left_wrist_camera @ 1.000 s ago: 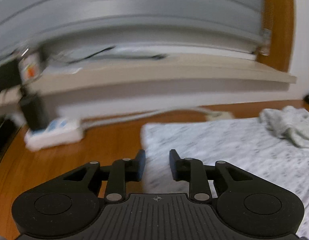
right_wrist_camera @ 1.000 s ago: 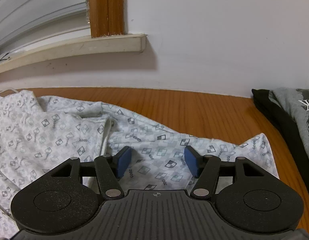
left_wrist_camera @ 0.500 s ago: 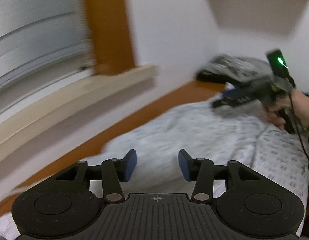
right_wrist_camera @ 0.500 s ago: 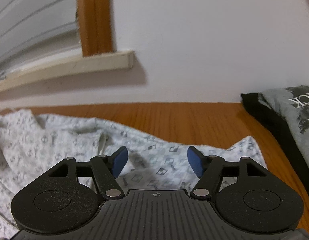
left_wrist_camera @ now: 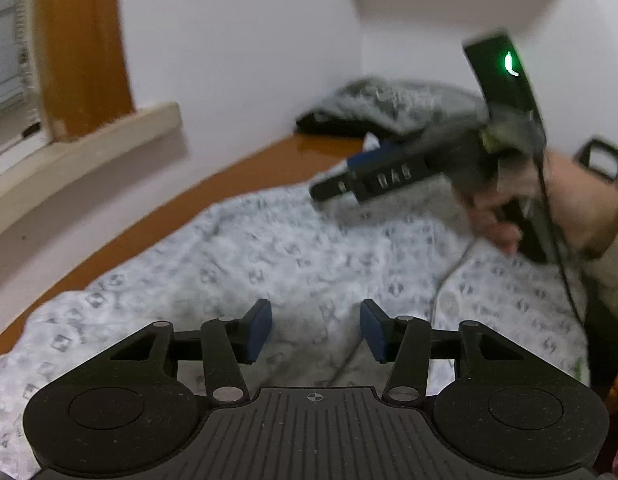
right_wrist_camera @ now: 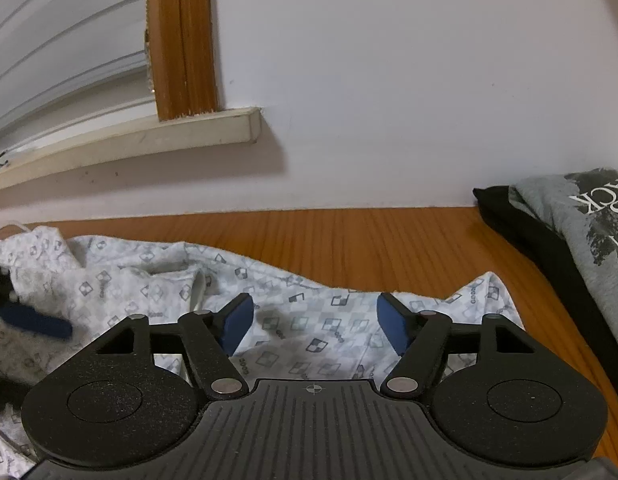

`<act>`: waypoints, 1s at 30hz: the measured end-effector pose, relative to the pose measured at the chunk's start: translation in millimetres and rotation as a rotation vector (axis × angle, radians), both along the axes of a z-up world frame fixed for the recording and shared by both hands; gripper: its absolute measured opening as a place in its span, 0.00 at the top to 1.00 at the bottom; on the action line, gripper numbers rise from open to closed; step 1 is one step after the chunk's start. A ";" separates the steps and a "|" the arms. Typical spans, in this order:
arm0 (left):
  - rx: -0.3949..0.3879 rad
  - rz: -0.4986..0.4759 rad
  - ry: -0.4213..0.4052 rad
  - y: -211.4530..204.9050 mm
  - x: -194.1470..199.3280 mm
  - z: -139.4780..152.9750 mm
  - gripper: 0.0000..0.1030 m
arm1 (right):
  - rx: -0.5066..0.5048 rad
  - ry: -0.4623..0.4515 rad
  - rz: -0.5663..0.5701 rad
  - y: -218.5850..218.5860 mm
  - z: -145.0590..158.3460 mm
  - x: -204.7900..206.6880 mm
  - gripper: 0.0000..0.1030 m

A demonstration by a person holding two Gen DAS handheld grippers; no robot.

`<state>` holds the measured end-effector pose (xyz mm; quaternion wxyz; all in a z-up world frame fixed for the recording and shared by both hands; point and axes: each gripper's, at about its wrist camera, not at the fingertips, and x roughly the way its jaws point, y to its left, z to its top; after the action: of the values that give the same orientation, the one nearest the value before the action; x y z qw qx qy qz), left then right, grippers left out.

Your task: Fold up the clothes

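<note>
Claws (left_wrist_camera: 315, 330) (right_wrist_camera: 315, 322) hover parted over patterned garment (right_wrist_camera: 309, 332) on table (right_wrist_camera: 369, 240).

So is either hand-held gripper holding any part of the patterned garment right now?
Neither: left hand-held gripper open; right hand-held gripper opening, both above the patterned garment.

A plain white wall (right_wrist_camera: 389, 80) rises behind the wooden bench (right_wrist_camera: 369, 240). At its left, an orange-brown window frame (right_wrist_camera: 181, 40) stands on a cream sill (right_wrist_camera: 149, 138), with pale horizontal blinds (right_wrist_camera: 49, 40) beside it.
</note>
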<state>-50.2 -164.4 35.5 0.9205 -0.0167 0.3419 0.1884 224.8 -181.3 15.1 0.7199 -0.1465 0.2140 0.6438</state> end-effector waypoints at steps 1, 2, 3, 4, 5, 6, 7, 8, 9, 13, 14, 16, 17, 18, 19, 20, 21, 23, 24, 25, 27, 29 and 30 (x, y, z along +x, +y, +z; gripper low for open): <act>0.009 0.005 0.008 0.0 2.2 -2.5 0.51 | 0.000 0.000 0.001 -0.3 -0.2 0.1 0.32; 0.014 0.010 0.013 0.5 3.8 -4.4 0.59 | -0.001 -0.001 0.000 0.0 -0.3 0.1 0.32; -0.005 0.019 0.003 3.6 1.7 -3.5 0.68 | -0.002 -0.002 -0.001 0.2 -0.3 -0.1 0.32; -0.025 0.029 -0.007 6.7 -0.4 -2.7 0.85 | -0.003 -0.004 -0.001 0.1 -0.4 -0.2 0.32; -0.042 0.037 -0.018 9.6 -3.1 -1.2 0.94 | -0.003 -0.006 -0.002 0.3 -0.4 -0.6 0.32; -0.043 0.043 -0.038 10.8 -8.8 3.0 0.96 | -0.004 -0.007 -0.002 0.4 -0.5 -0.8 0.32; -0.043 0.050 -0.056 11.9 -15.1 7.8 0.97 | -0.005 -0.006 -0.002 0.5 -0.7 -0.8 0.32; -0.029 0.061 -0.070 12.5 -24.8 15.9 0.97 | -0.006 -0.005 -0.001 0.8 -0.8 -0.8 0.32; -0.015 0.073 -0.085 13.0 -34.4 24.1 0.98 | -0.007 -0.005 -0.001 0.9 -1.0 -0.7 0.32; 0.037 0.142 -0.158 23.3 -97.7 70.3 0.98 | -0.004 -0.003 -0.003 0.1 -1.1 0.2 0.32; 0.053 0.164 -0.174 28.4 -114.9 81.8 0.98 | -0.003 0.000 -0.002 0.1 -1.1 0.8 0.32; 0.102 0.230 -0.192 36.9 -153.6 104.9 0.98 | -0.004 0.005 -0.001 0.1 -1.2 1.8 0.32; 0.117 0.272 -0.205 43.0 -175.3 115.1 0.98 | -0.007 0.003 0.000 0.4 -1.3 1.4 0.32; 0.132 0.314 -0.218 49.2 -196.9 124.8 0.98 | -0.009 0.002 0.001 0.8 -1.5 1.0 0.32; 0.138 0.356 -0.230 55.6 -217.8 132.4 0.98 | -0.012 0.000 0.001 1.1 -1.5 0.6 0.32; 0.144 0.398 -0.241 61.9 -238.1 139.6 0.98 | -0.014 -0.003 0.002 1.5 -1.5 0.1 0.32; 0.152 0.436 -0.246 67.7 -255.8 145.0 0.98 | -0.016 -0.005 0.002 1.8 -1.5 -0.5 0.32; 0.160 0.502 -0.239 76.9 -288.1 150.7 0.98 | -0.020 -0.007 0.002 2.1 -1.1 -1.1 0.32; 0.161 0.532 -0.232 80.8 -302.6 152.1 0.98 | -0.021 -0.008 0.002 2.1 -1.0 -1.2 0.32; 0.161 0.561 -0.225 84.5 -316.6 153.3 0.98 | -0.023 -0.008 0.002 2.2 -0.9 -1.4 0.32; 0.147 0.613 -0.209 90.7 -339.0 149.3 0.97 | -0.027 -0.011 0.002 2.6 -0.7 -2.1 0.32; 0.127 0.663 -0.180 96.5 -356.4 141.5 0.94 | -0.030 -0.016 0.004 3.2 -0.7 -2.7 0.32; 0.123 0.691 -0.172 99.6 -361.6 137.1 0.92 | -0.032 -0.019 0.004 3.5 -0.8 -3.0 0.32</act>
<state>-411.8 -64.8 172.6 0.8271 -0.0916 0.2253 0.5068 221.8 -177.9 14.4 0.7180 -0.1646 0.2171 0.6405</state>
